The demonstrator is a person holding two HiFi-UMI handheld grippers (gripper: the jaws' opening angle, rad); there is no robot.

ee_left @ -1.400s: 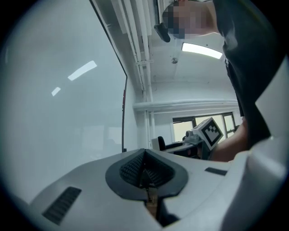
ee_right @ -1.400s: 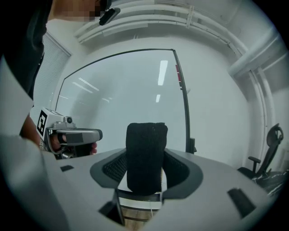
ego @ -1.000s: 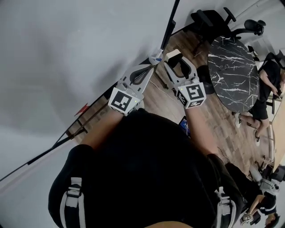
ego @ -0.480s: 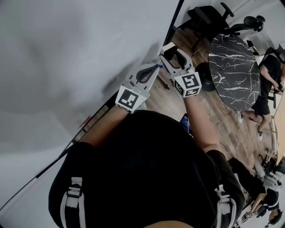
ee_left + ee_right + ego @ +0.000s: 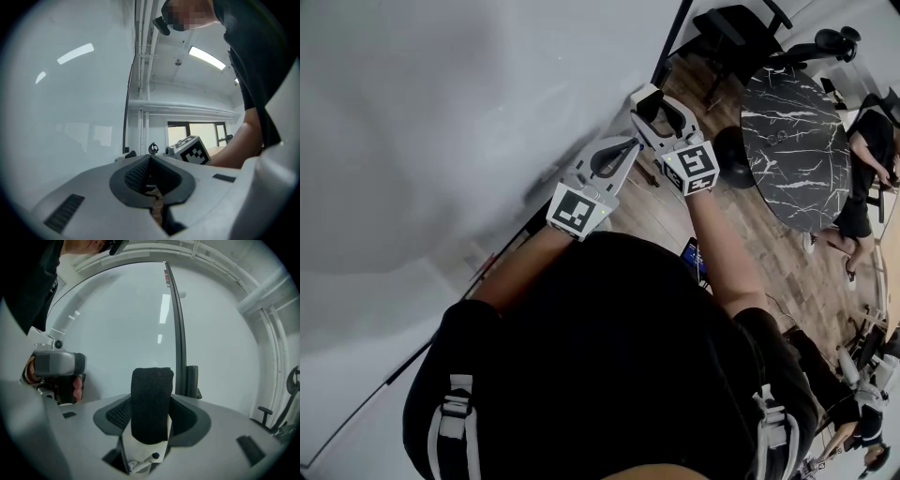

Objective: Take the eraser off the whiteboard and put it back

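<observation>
Item: eraser [image 5: 151,399], black felt face over a white body, pinched upright between the jaws of the right gripper [image 5: 652,105], off the whiteboard [image 5: 469,112] and close in front of it; contact with the board cannot be told. Right gripper: jaws closed on the eraser's sides, set near the board's right-hand margin. Left gripper [image 5: 628,146]: jaws pressed together with nothing between them, just beside the right gripper on its board side, tips close to the surface. Whiteboard: broad pale panel filling the left and upper part of the head view, bounded on the right by a thin dark frame [image 5: 177,333] that runs upright just behind the eraser in the right gripper view. Open room: beyond that frame, wooden floor [image 5: 647,211] lies free beneath and to the right of both grippers. Obstacles, well apart: round black marble table [image 5: 797,141] to the right; office chairs [image 5: 741,28] past the board's far corner; a seated person [image 5: 862,159] at the far right edge.
</observation>
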